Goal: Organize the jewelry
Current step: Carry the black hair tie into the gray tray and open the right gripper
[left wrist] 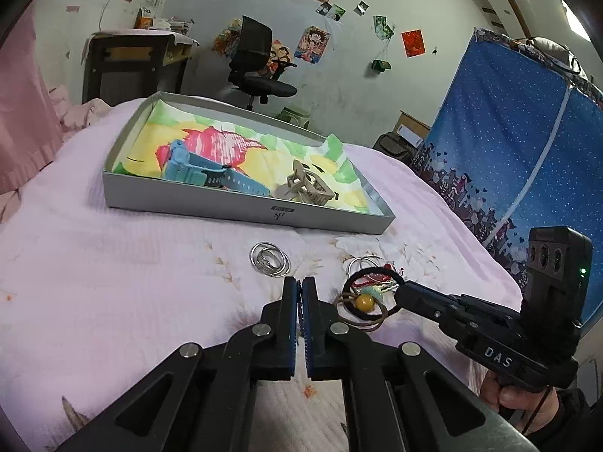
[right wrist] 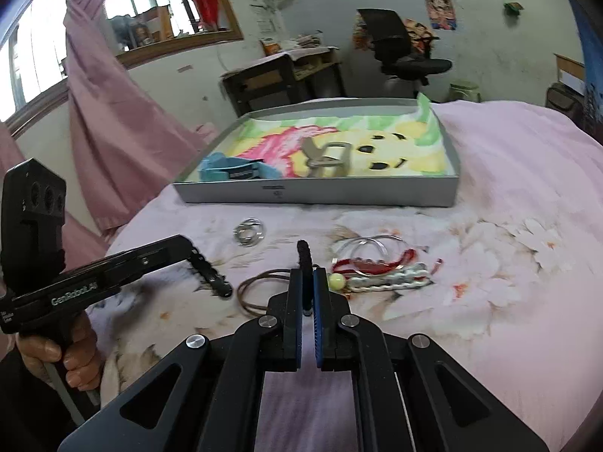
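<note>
My right gripper (right wrist: 307,271) is shut on a black hair tie (right wrist: 303,252), which stands up between its pads; the left wrist view shows the loop (left wrist: 371,270) pinched at the tips. My left gripper (left wrist: 300,280) is shut, and I see nothing between its pads. Silver rings (left wrist: 269,260) lie on the pink bedspread just ahead of it. Brown elastic ties with a yellow bead (left wrist: 365,301) lie between the two grippers. Clear bangles (right wrist: 371,256), a red cord and a white braided bracelet (right wrist: 388,280) sit to the right.
A shallow grey box (left wrist: 241,213) lined with a colourful cloth sits farther back on the bed and holds a blue watch (left wrist: 203,173) and a beige hair claw (left wrist: 305,188). Beyond are a pink curtain (right wrist: 113,113), a desk, an office chair (left wrist: 256,71) and a blue wardrobe (left wrist: 508,143).
</note>
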`<state>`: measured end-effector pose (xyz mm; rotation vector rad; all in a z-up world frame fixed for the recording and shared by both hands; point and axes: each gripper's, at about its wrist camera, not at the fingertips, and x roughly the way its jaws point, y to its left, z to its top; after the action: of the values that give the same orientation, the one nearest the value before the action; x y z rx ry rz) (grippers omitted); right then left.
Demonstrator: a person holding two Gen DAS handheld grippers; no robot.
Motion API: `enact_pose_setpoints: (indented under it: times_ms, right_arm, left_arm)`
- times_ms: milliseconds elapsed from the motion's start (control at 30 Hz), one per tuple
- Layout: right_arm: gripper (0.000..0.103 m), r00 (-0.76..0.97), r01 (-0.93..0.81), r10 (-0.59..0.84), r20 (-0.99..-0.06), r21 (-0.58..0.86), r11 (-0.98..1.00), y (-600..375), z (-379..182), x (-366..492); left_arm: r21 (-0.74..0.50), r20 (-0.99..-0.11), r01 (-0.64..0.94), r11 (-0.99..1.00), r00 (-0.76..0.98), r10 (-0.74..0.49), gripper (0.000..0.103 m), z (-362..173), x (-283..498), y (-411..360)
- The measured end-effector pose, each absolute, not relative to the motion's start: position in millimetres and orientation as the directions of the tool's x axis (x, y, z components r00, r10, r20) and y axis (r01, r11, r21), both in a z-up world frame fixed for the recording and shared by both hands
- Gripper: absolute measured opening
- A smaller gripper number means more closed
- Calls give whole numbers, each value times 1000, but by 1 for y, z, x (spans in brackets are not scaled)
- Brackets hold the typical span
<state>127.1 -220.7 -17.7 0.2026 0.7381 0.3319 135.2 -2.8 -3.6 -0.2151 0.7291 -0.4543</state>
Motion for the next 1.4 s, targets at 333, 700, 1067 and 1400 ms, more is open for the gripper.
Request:
enact_pose_setpoints:
  times_ms: [333,700,1067,1400]
  right_arm:
    - [5,714,-302,435,-548,319,898,-212,2,116]
    - [5,735,-334,455,-503,315,888,-208,14,111]
    - [5,781,-293,409,-472,302,907,-213,21,132]
    - [5,821,-232,334,-463,264,936,-209,26,202]
  left_arm:
    - [-362,-573,297,884,676,-462,3,1,133,8]
    - [-372,-556,299,879,686,-468,3,5,132,11]
    - [-376,-491,284,882,747,-449,3,26,148,16]
    - [-371,-426,227,901,820,-382,3,37,198,15]
